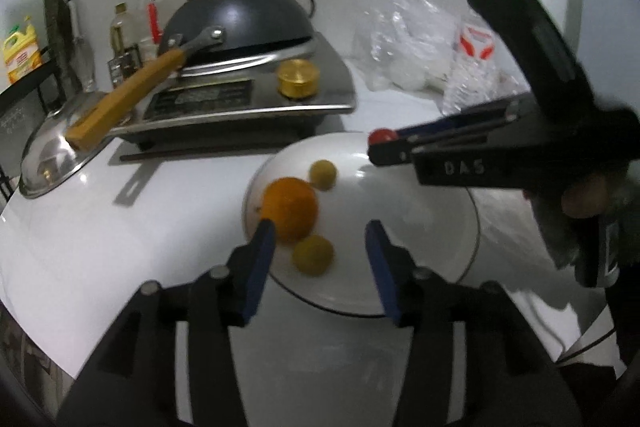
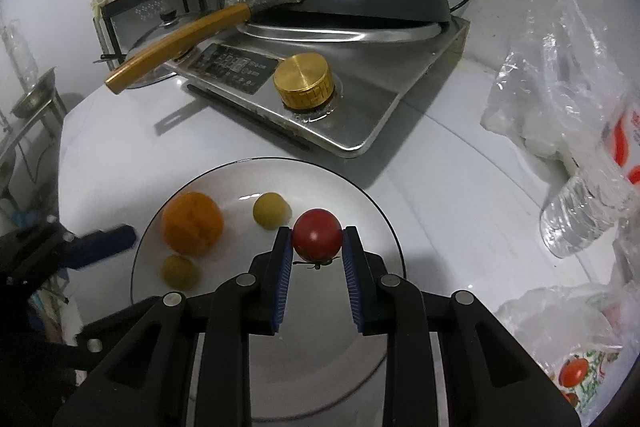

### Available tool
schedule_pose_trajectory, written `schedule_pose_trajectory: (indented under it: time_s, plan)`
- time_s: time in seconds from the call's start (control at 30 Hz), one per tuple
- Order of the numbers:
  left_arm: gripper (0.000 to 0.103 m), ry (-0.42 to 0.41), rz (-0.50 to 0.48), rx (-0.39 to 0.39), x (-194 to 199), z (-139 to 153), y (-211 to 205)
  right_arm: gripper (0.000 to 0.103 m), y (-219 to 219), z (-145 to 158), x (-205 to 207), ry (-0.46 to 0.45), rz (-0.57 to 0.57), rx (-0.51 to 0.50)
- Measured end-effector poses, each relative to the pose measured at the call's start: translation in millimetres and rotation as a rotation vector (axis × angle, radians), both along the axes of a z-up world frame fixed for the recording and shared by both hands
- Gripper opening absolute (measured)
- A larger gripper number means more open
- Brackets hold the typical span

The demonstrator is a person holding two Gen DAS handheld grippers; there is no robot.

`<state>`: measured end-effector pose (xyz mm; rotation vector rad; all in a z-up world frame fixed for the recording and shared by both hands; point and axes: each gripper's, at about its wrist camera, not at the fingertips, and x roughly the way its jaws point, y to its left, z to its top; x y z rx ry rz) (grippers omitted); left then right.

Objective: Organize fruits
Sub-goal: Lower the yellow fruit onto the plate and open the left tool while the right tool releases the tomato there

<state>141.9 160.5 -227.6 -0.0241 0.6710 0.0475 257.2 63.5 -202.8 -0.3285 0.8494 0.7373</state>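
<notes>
Over plate (image 2: 384, 219): right gripper (image 2: 317, 247) clamped on tomato (image 2: 317, 233); left gripper (image 1: 320, 251) parted, empty, beside orange (image 1: 290, 207).

On the white round plate (image 2: 372, 211): one orange (image 2: 193, 222), two small yellow-green fruits (image 2: 271, 209) (image 2: 181, 271), one red tomato (image 2: 317, 233).

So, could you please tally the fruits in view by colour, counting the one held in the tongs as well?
Orange: 1, the orange on the plate.
Yellow-green: 2, a far one and a near one.
Red: 1, the tomato in the right tongs.
Total: 4
</notes>
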Motion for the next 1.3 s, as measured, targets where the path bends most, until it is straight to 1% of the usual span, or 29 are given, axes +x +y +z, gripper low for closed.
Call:
schedule_pose_trajectory:
  time_s: [0.07, 0.47, 0.8, 1.0, 1.3]
  plan:
    - [0.049, -0.009, 0.021, 0.003, -0.9, 2.0, 5.8, 0.027, 4.1, -2.4, 3.4, 0.000, -0.002, 0.003]
    - [0.049, -0.005, 0.064, -0.010, -2.3, -1.2, 23.3, 0.027, 22.8, -14.1, 11.7, 0.021, 0.006, -0.014]
    - [0.049, -0.004, 0.063, -0.019, -2.3, -2.1, 23.8, 0.027, 19.8, -14.9, 13.6, 0.035, -0.011, -0.004]
    - [0.050, -0.011, 0.061, -0.023, -4.5, 0.4, 20.5, 0.032, 16.3, -7.9, 10.2, 0.027, -0.019, 0.007]
    - [0.050, -0.029, 0.057, -0.019, -12.2, 9.3, 11.2, 0.032, 1.1, 16.4, -8.1, -0.013, -0.026, 0.026]
